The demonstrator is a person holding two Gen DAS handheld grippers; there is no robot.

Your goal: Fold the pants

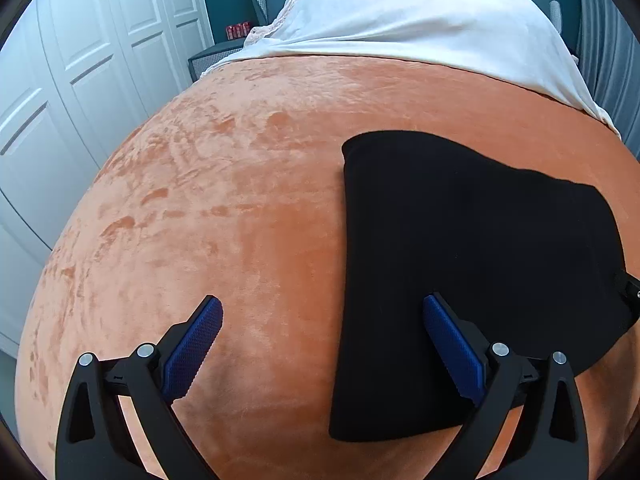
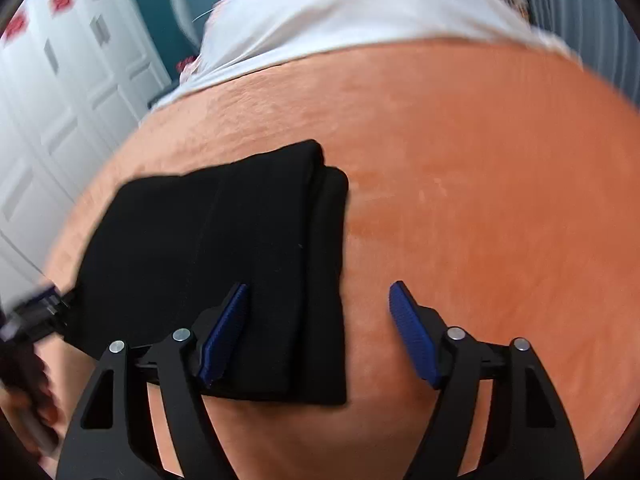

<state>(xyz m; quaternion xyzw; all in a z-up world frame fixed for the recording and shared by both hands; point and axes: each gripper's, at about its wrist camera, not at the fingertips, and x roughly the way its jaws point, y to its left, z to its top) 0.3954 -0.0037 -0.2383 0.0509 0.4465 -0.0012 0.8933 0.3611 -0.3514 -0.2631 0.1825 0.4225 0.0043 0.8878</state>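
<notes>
The black pants lie folded into a thick rectangle on the orange blanket. My left gripper is open wide over the bundle's left edge, one blue pad above the blanket and the other above the black cloth. In the right wrist view the same pants show their stacked layers along the right side. My right gripper is open across that right edge, its pads apart and nothing pinched between them. A blurred part of the left gripper shows at the left edge of that view.
A white sheet covers the far end of the bed. White wardrobe doors stand to the left, with a small grey nightstand against the teal wall. Open orange blanket stretches right of the pants.
</notes>
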